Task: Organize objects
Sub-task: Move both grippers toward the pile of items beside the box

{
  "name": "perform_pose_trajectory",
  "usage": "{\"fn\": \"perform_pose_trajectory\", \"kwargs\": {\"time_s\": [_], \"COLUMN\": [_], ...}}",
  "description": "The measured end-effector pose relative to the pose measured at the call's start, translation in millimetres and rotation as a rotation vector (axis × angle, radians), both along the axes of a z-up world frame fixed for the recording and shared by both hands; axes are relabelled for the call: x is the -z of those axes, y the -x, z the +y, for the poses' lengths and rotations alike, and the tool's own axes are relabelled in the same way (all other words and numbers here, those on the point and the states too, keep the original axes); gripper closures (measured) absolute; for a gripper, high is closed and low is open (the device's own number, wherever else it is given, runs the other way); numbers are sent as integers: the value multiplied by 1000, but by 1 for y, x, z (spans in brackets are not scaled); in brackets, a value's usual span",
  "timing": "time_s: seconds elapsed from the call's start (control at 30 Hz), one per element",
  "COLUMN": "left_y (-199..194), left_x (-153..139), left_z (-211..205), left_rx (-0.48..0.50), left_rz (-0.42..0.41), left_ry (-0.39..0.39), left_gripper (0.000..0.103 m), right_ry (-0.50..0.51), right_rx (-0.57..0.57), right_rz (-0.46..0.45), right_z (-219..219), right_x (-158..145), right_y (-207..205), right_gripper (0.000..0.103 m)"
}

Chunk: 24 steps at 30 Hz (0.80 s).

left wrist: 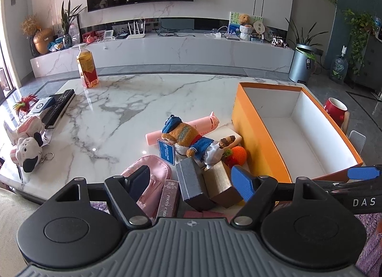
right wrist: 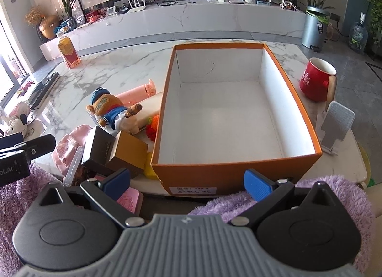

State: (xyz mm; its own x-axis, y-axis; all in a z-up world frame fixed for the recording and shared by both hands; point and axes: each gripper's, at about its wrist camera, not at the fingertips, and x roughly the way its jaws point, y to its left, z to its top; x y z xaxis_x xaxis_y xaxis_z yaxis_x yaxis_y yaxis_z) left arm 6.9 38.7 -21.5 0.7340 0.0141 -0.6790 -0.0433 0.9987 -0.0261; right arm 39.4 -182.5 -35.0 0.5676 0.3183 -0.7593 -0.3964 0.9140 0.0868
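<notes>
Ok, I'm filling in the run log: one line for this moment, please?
stage: start | orange box: empty | bear plush: on table beside box | left hand-held gripper: open, holding nothing | right hand-held gripper: open, holding nothing

Orange box with white inside; white table veined grey; red mug; pink pouch, perhaps satin.
</notes>
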Motion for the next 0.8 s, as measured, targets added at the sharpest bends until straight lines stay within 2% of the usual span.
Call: {"fn": "perform_pose_trajectory", "kwargs": {"time_s": [0.1, 0.17, 0.3, 0.37, 0.47, 0.53, 0.8], "left_y": [-2, -5, -11, -16, -24, -30, -40], "left_x": [1, 3, 8, 12, 19, 26, 50], "left_z": [12, 18, 26, 28, 34, 37, 46], "left_rx": [-2, 6, 29, 48, 76, 85, 144], "left_rz": [8, 22, 56, 74, 103, 133, 258], "left_ry": [14, 28, 45, 54, 91, 102, 57], "left_gripper": [21, 28, 40, 45, 54, 60, 60], "right_ry": [-3, -17, -33, -28, -25, -32, -15], "right_rx": [-51, -89, -185, -235, -296, -320, -406], "right_rz": [-31, -28, -24, -26, -11, 8, 76], "right_z": [8, 15, 36, 48, 66, 75, 105], "right_x": [-3, -4, -3, -1, 3, 6, 22], "right_y": [-2, -5, -9, -10, -15, -19, -21], "right_gripper": [14, 24, 37, 48, 58, 62, 70]}}
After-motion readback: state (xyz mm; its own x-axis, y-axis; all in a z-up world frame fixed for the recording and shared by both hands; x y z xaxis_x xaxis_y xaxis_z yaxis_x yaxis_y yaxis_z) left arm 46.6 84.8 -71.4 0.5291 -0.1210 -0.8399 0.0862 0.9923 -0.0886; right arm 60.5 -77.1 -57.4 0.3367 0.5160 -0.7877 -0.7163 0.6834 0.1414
